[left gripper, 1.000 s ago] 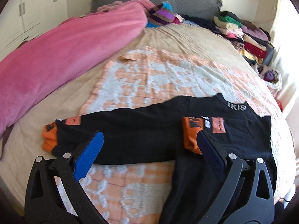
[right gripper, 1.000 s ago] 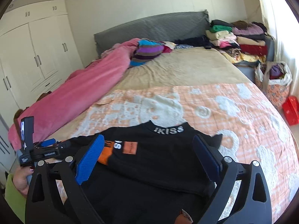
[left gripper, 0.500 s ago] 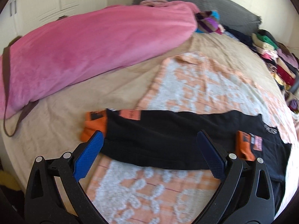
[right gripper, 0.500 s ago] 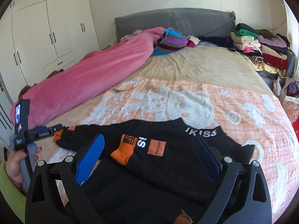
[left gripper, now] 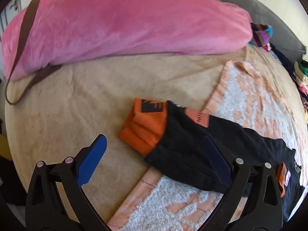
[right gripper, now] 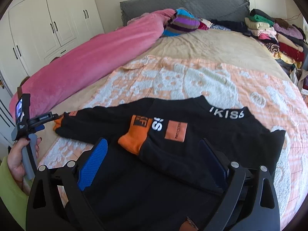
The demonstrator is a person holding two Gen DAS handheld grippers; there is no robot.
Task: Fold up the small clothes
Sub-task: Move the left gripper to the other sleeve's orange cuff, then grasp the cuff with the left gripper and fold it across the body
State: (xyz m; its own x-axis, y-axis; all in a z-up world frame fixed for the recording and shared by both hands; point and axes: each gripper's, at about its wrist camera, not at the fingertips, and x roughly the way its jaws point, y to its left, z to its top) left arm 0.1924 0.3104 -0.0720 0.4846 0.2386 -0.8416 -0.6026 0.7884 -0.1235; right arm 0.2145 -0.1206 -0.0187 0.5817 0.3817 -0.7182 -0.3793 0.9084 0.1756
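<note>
Left wrist view: left gripper (left gripper: 154, 159) spread wide, holding nothing, above the bed's near left part.
Left cuff (left gripper: 146, 127): orange, between the blue pads, on the beige sheet (left gripper: 77, 96), just left of the blanket edge.
Left sleeve (left gripper: 202, 144): black, stretched right toward the body of the top.
Pillow (left gripper: 115, 23): pink, long, far side, brown strap (left gripper: 25, 30) across its left end.
Right wrist view: right gripper (right gripper: 152, 163) spread wide, holding nothing, low over the top.
Top (right gripper: 173, 144): black, flat on the orange-white blanket (right gripper: 192, 77), collar far, white lettering on it.
Right sleeve (right gripper: 173, 154): folded across the chest, orange cuff (right gripper: 136, 134) between the pads.
Hand (right gripper: 19, 154): far left, around a grey handle, green sleeve (right gripper: 9, 192) below.
Clothes pile (right gripper: 273, 34): far right, stacked.
Wardrobe (right gripper: 48, 25): white, far left.
</note>
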